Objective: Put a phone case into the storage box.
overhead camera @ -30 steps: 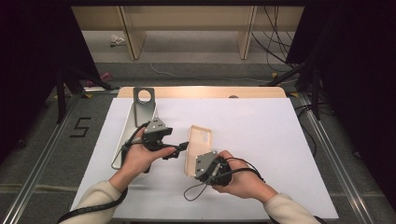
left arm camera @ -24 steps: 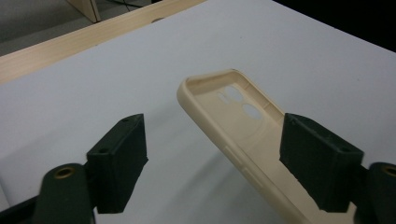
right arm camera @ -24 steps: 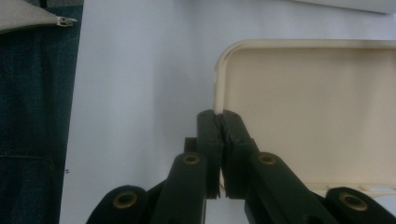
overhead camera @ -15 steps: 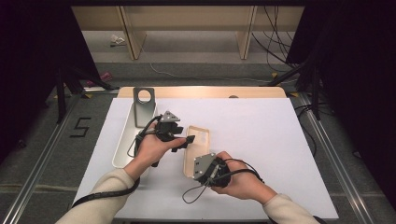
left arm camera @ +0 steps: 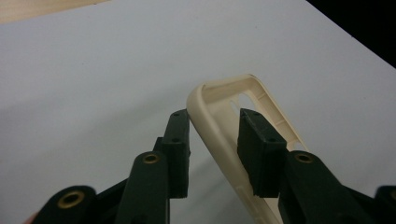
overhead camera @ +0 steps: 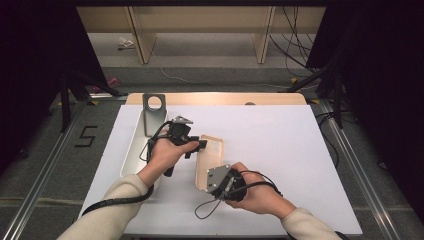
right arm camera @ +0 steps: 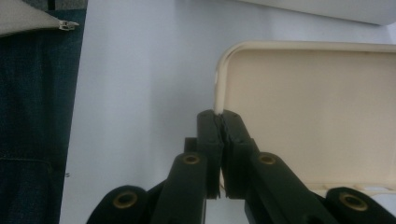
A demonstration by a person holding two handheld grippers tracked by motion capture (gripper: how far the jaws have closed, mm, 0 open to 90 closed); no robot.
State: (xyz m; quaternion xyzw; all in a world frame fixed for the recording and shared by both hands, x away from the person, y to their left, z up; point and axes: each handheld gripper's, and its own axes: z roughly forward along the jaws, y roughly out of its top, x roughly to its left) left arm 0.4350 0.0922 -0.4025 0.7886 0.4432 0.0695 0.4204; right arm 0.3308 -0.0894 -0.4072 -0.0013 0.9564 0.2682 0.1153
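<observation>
**Cream phone case caught between two sets of tongs**

The cream phone case lies near the middle of the white worktop, hollow side up, its camera cut-out at the far end. In the right gripper view its near side wall runs straight into the right tongs, whose jaws are pressed together on that thin rim, so the case is clamped at its near edge. In the high view the right tongs sit at the case's near end, with a hand wrapped around them and a cable looping beside it.

The left tongs straddle the case's far corner: one jaw stands outside the rounded wall, the other inside the hollow. The jaws have just been closing with the wall between them, yet a gap still shows on the outer side, so they stand apart and do not pinch it. In the high view the left tongs reach in from the case's left.

To the left of both hands lies a long white tray, and a grey metal bracket with a round hole leans at its far end.
</observation>
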